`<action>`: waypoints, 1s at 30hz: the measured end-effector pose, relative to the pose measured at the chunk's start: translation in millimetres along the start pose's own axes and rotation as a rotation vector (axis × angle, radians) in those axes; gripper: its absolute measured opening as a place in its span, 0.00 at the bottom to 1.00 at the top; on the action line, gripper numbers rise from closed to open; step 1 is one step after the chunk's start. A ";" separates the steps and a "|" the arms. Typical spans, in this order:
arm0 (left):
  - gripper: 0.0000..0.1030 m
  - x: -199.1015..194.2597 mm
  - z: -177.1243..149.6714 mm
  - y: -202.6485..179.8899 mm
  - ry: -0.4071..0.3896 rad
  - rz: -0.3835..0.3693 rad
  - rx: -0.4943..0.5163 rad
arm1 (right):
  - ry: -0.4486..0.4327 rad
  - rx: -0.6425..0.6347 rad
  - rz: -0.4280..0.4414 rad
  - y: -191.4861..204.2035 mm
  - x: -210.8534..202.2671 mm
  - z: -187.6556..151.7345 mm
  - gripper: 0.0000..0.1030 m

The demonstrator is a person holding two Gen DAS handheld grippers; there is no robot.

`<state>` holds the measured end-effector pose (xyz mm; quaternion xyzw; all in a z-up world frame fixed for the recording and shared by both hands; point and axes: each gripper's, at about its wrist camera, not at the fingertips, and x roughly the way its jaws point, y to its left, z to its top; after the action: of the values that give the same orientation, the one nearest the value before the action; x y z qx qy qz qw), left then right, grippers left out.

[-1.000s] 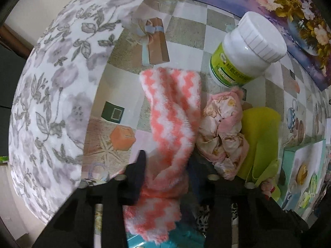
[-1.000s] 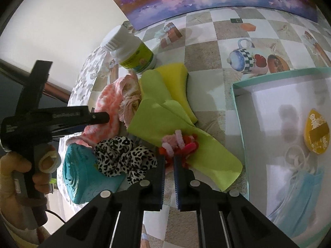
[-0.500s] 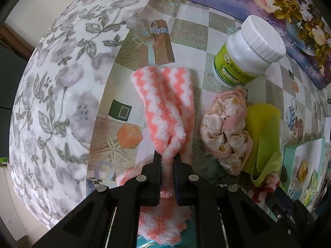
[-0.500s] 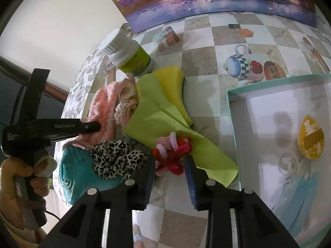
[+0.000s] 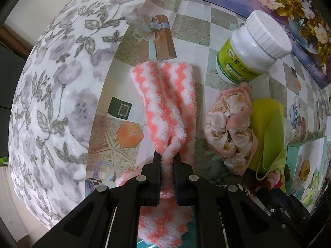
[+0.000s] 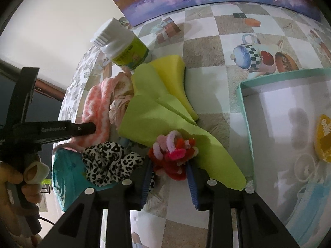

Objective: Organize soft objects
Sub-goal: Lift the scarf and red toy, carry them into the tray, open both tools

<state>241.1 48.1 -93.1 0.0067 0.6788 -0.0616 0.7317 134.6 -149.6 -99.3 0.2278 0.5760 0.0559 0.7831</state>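
My left gripper [image 5: 167, 161] is shut on a fluffy pink-and-white zigzag sock [image 5: 165, 95] that stretches away from the jaws over the table; the sock also shows in the right wrist view [image 6: 99, 111]. My right gripper [image 6: 168, 168] is open around a bundle of red and pink fuzzy hair ties [image 6: 173, 153] lying on a lime green cloth [image 6: 155, 119]. A floral pink scrunchie [image 5: 229, 128] lies right of the sock. A leopard-print scrunchie [image 6: 109, 161] rests on a teal roll [image 6: 64, 177].
A white bottle with a green label [image 5: 250, 49] stands behind the pile. A yellow sponge [image 6: 173, 72] lies under the green cloth. A teal-rimmed box [image 6: 248, 128] at the right holds a face mask [image 6: 310, 202] and small items. The table edge curves at left.
My left gripper closed on the sock and pulled it up and back. My right gripper opened, letting go of the hair tie bundle, which now lies between its jaws.
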 end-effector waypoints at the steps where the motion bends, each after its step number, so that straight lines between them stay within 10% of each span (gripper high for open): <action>1: 0.10 0.7 0.2 -0.3 0.001 0.003 0.001 | -0.003 0.004 0.003 -0.1 -0.5 0.9 0.38; 18: 0.08 -5.4 -2.2 12.4 -0.044 0.019 -0.042 | -0.027 0.043 0.041 -10.4 -12.9 2.2 0.29; 30: 0.08 -104.4 -29.0 0.1 -0.287 -0.015 -0.046 | -0.125 0.041 0.080 -7.2 -73.8 -5.1 0.29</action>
<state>205.0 59.4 8.4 -0.0240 0.5686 -0.0519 0.8206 104.3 -180.3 -38.8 0.2696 0.5174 0.0608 0.8099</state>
